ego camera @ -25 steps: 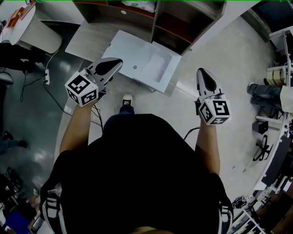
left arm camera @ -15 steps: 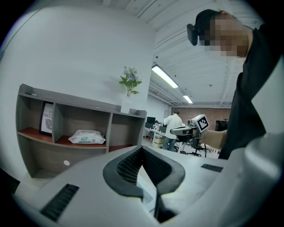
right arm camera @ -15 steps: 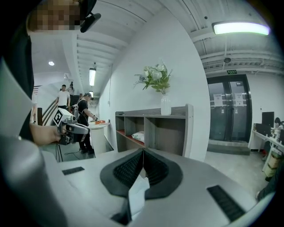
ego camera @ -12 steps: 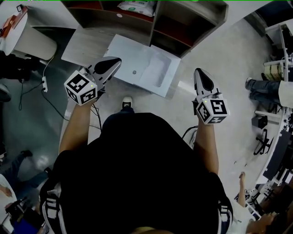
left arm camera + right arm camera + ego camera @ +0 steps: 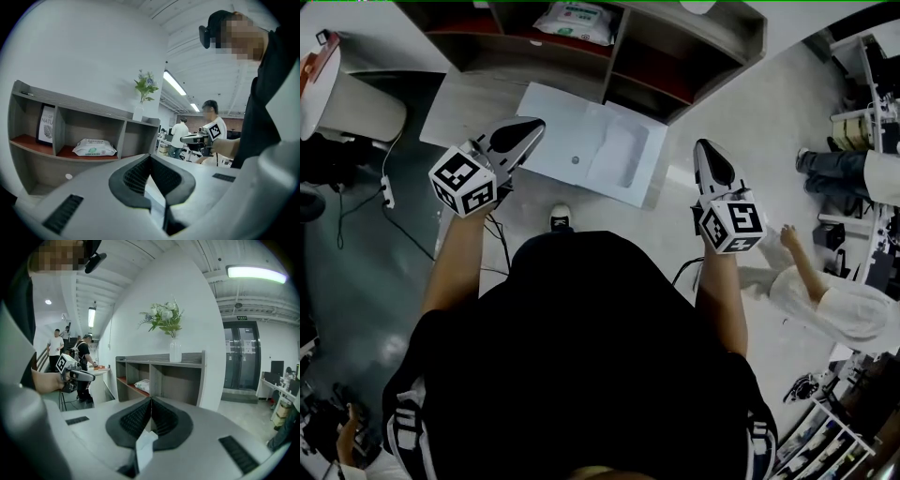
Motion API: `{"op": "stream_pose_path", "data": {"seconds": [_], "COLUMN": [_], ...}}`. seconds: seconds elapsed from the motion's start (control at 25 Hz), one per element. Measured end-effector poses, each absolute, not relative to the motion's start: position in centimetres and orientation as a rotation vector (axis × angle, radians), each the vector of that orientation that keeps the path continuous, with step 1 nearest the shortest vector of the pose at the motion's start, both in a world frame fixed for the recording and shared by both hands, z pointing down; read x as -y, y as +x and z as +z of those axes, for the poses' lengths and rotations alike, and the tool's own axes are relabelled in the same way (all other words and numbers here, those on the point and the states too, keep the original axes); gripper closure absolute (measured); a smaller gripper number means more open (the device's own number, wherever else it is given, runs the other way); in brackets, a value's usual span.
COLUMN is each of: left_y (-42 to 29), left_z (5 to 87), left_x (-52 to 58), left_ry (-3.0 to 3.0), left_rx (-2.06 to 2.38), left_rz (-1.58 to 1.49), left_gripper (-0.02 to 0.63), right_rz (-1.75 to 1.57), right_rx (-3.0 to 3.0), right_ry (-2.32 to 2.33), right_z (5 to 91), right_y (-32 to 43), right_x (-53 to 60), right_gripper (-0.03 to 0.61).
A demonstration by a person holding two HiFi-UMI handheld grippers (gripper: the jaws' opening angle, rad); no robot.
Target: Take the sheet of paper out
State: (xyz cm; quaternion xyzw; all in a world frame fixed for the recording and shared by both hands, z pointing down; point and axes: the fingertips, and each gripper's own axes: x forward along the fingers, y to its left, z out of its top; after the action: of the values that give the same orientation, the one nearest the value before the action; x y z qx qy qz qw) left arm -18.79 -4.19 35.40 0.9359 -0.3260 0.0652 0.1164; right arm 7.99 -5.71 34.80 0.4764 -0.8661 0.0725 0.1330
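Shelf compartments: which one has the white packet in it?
The middle compartment: the white packet lies on its red floor. The left one holds only a framed card; the right one shows no packet.

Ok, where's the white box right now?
In the head view, the white box lies straight ahead of the person, just in front of the shelf. It sits between the left gripper and right gripper, nearer the left.
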Motion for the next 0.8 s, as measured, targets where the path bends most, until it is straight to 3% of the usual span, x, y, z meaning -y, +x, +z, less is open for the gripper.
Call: {"op": "stream_pose_path", "data": {"seconds": [0.8], "left_y": [-26.2], "left_z": [36.7], "left_x": [9.9], "left_ry": [2.735], "left_rx": [0.856], "left_rz": [0.175], "left_gripper": [0.594], "right_rz": [0.228], "right_rx": [2.455], "right_ry": [1.444], "right_z": [34.7], "right_y": [0.7], "right_x": [10.1], "right_gripper": [0.565]}}
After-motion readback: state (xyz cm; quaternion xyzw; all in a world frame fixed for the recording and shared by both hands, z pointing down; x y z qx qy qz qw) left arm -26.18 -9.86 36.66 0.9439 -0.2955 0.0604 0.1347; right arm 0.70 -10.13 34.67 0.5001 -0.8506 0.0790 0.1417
